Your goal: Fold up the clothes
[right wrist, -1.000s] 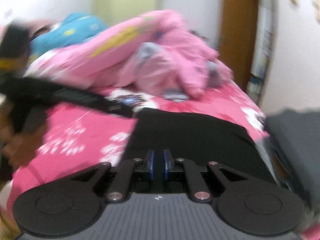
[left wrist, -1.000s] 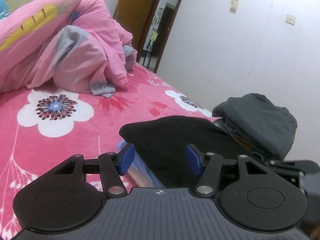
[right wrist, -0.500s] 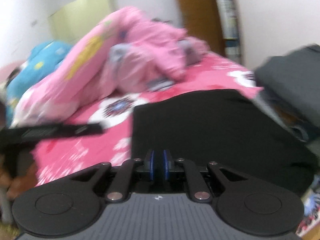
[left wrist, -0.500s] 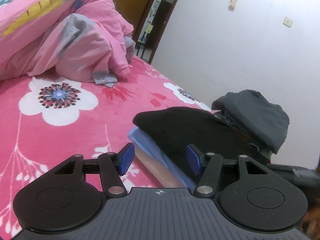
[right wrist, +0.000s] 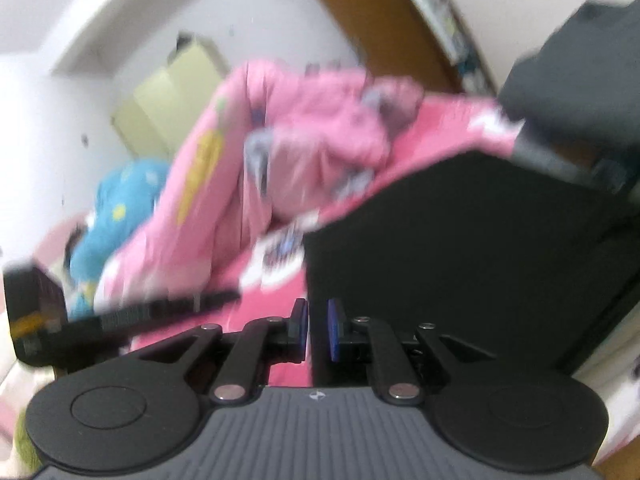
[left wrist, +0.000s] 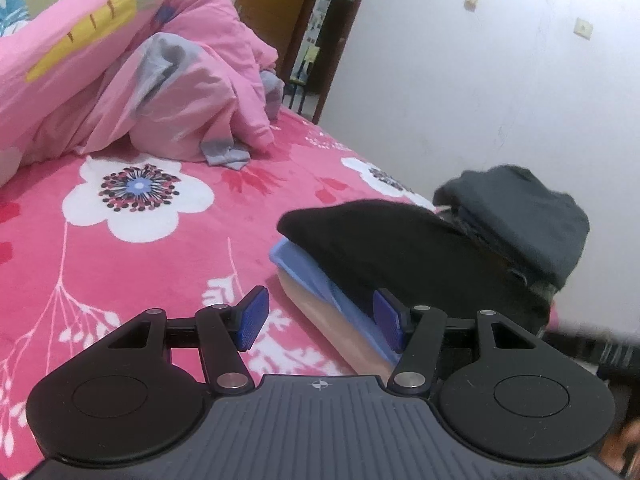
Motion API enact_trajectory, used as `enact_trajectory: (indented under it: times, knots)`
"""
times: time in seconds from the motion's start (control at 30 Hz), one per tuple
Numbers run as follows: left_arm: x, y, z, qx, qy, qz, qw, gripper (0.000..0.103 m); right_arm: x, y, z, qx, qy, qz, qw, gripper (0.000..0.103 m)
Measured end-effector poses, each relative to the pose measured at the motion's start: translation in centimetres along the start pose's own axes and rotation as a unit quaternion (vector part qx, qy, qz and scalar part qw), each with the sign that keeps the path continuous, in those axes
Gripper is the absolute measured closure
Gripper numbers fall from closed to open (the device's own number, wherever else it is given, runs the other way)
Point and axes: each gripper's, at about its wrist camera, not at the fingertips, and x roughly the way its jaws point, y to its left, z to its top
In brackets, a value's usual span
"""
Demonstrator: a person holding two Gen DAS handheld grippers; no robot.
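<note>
A folded black garment (left wrist: 384, 240) lies on top of a stack with a blue layer (left wrist: 320, 280) and a beige layer (left wrist: 344, 332) on the pink flowered bed (left wrist: 120, 264). My left gripper (left wrist: 320, 322) is open and empty, just in front of the stack's near edge. In the blurred, tilted right wrist view, my right gripper (right wrist: 318, 330) is almost shut on the near edge of the black garment (right wrist: 460, 248). The left gripper's black body (right wrist: 120, 316) shows at the left there.
A dark grey pile of clothes (left wrist: 520, 216) sits behind the stack by the white wall (left wrist: 480, 80). A crumpled pink quilt (left wrist: 140, 80) fills the far side of the bed. A brown door (left wrist: 280, 12) stands beyond.
The left gripper drew back, showing the blue and beige layers under the black garment. The right wrist view tilted sharply and blurred, its fingers still closed at the garment's edge.
</note>
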Motion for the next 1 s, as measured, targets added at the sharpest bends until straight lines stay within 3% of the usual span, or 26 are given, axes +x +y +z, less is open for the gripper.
enact_trajectory:
  times: [0.13,0.23,0.37,0.43,0.57,0.7,0.9,1.0]
  knots:
    - [-0.2,-1.4,-1.0,0.016,0.006,-0.005,0.9998,0.045,-2.2,-3.2,-0.2,0.049,-0.043,-0.023,0.998,0.09]
    - [-0.2,-2.6,-1.6,0.035,0.007,-0.016,0.9992,0.045,-2.1,-3.5,-3.0,0.054,0.004,-0.002,0.999,0.09]
    - [0.0,-4.3,-2.1,0.068,0.003,-0.043,0.9968,0.045,-3.9,-2.6,-5.4,0.032,0.017,0.054,0.998,0.09]
    - [0.0,-5.5,-2.4,0.094,-0.004,-0.064,0.9935,0.045,-5.3,-3.2,-4.9,0.035,-0.002,0.066,0.997,0.09]
    - [0.3,-8.0,-3.6,0.147,-0.012,-0.097,0.9843,0.045,-7.5,-5.9,-2.1,0.033,-0.075,0.005,0.997,0.09]
    - [1.2,-10.1,-5.0,0.199,-0.005,-0.109,0.974,0.045,-7.8,-8.8,-0.3,0.038,-0.122,-0.025,0.991,0.09]
    - [2.6,-10.3,-6.2,0.217,0.022,-0.1,0.9707,0.045,-5.7,-9.6,-3.6,0.036,-0.04,-0.013,0.998,0.09]
    - [2.6,-10.2,-6.3,0.228,0.019,-0.101,0.9682,0.044,-7.4,-9.8,-3.4,0.031,-0.057,-0.015,0.998,0.09]
